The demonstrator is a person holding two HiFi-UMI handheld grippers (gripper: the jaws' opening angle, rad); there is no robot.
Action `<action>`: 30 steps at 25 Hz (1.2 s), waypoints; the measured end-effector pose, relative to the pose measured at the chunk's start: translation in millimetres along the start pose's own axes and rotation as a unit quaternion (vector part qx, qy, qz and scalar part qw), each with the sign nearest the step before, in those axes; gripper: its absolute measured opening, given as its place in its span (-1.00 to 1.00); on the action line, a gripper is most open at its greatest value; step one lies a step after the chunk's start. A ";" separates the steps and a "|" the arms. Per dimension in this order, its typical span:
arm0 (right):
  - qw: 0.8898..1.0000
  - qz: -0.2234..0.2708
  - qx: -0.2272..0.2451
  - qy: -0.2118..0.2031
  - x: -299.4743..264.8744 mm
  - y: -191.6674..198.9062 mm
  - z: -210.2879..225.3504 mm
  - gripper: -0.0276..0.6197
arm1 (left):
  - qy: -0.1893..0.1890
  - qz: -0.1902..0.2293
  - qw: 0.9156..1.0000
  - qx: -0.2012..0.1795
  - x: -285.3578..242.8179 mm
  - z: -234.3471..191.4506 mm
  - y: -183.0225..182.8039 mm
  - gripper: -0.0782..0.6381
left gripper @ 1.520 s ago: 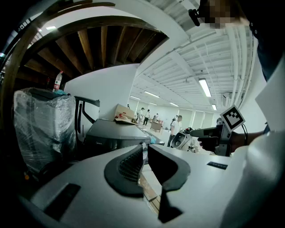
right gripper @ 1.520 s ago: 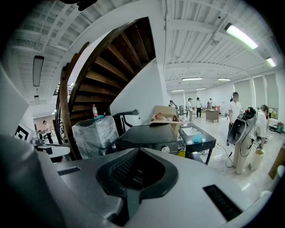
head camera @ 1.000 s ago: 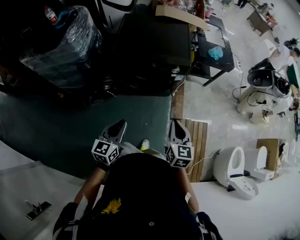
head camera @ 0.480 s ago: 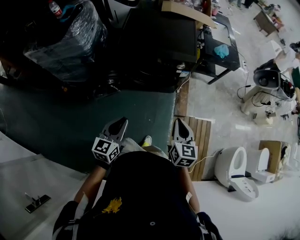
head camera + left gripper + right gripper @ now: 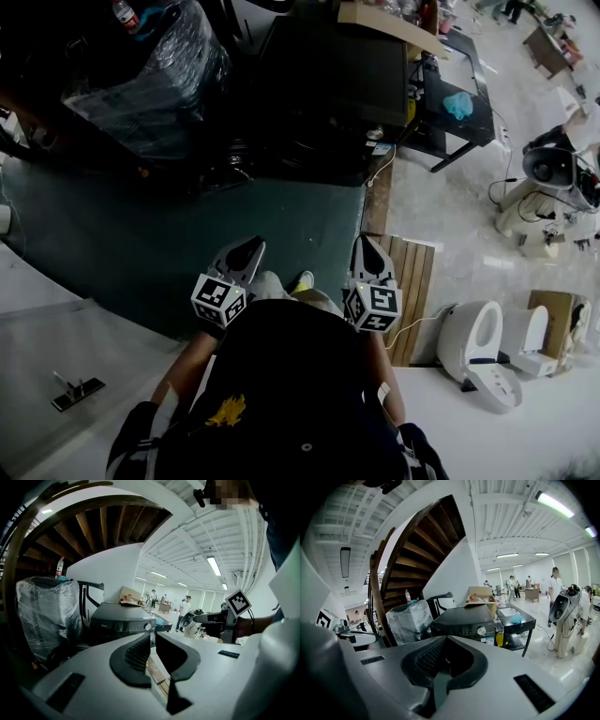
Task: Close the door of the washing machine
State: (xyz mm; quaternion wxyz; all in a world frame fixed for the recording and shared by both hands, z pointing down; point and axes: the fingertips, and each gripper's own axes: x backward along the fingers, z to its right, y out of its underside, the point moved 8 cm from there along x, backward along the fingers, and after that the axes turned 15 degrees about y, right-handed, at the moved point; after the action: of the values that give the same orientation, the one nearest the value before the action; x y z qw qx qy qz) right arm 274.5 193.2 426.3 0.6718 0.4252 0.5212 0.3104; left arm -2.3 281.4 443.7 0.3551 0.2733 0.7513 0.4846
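Step in hand: the approach. No contact with the machine yet. We stand on the green mat (image 5: 187,234) with both tools held in close, pointing toward the washer (image 5: 328,80).

Washer: a dark unit at the far edge of the mat, well apart from both tools. It sits between a plastic-wrapped bundle (image 5: 150,75) on its left and a black stand (image 5: 450,103) on its right, with a cardboard box (image 5: 389,23) at its far edge. Its panel and knob (image 5: 481,631) show in the right gripper view.

Door: we can't make it out. The washer front is too dark in the head view, and our own jaws cover the lower front in both gripper views. We can't tell from here how far it stands open.

Left tool (image 5: 153,637): jaws a crack apart, nothing between them.
Right tool (image 5: 446,638): tips pressed together, empty.

Next move, as we judge it:
- Walk in across the mat until the door is in sight.
- Check which side the hinge is on.
- No grasp should be needed. A flat push on the door's outer face, near the free edge, with the closed right tool should do.
- Keep pushing until the latch catches.

Watch the slat board (image 5: 412,281) just right of the mat, which could trip us.
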 end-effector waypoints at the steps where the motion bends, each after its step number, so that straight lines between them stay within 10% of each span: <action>1: 1.000 -0.002 -0.002 -0.003 -1.4 -0.3 0.0 -0.84 | -0.003 -0.001 1.000 0.001 2.2 0.8 -0.4 -0.64; 30: 0.997 -0.021 0.069 -0.022 -71.5 -31.0 -60.2 -0.84 | -0.026 0.004 0.999 0.039 15.4 -80.2 -9.7 -0.64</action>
State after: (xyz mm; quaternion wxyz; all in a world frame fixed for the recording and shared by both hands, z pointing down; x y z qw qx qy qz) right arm 196.8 132.8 424.0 0.6587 0.4663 0.5352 0.2494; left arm -76.2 246.5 453.0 0.3614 0.3026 0.7590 0.4491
